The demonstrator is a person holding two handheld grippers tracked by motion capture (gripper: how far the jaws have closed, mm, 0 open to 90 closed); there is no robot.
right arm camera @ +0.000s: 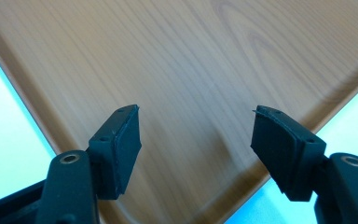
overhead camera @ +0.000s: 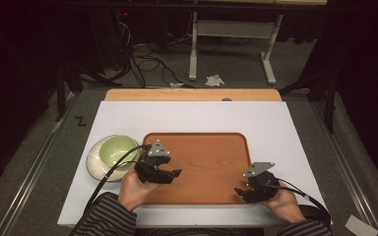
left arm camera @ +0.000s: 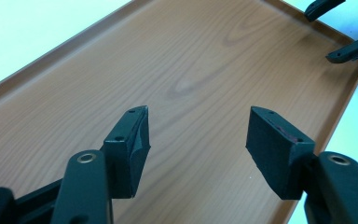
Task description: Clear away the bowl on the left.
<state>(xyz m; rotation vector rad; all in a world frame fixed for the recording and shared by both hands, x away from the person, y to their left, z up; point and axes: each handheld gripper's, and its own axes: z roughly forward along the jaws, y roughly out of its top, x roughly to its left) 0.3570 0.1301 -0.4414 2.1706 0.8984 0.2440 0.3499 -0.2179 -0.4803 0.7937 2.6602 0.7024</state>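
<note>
Your left hand-held gripper (overhead camera: pixel 173 174) hovers over the tray's (overhead camera: pixel 211 162) nine o'clock end, jaws wide apart with nothing between them; your right hand-held gripper (overhead camera: pixel 240 191), equally open and empty, sits at the five o'clock corner. That wooden tray lies long axis three-to-nine on the white worktop (overhead camera: pixel 187 118). At nine o'clock, a green bowl (overhead camera: pixel 117 150) rests on a plate (overhead camera: pixel 94 162). Cables trail across the floor (overhead camera: pixel 236 64) at twelve.

My left tool (overhead camera: pixel 170 173) covers part of the tray's (overhead camera: pixel 211 167) near left edge in the high view; its cable crosses the green bowl (overhead camera: pixel 117 149); the plate (overhead camera: pixel 94 160) is partly hidden underneath; my sleeves get cut off at the bottom; the floor cables are too dark to sort out.
</note>
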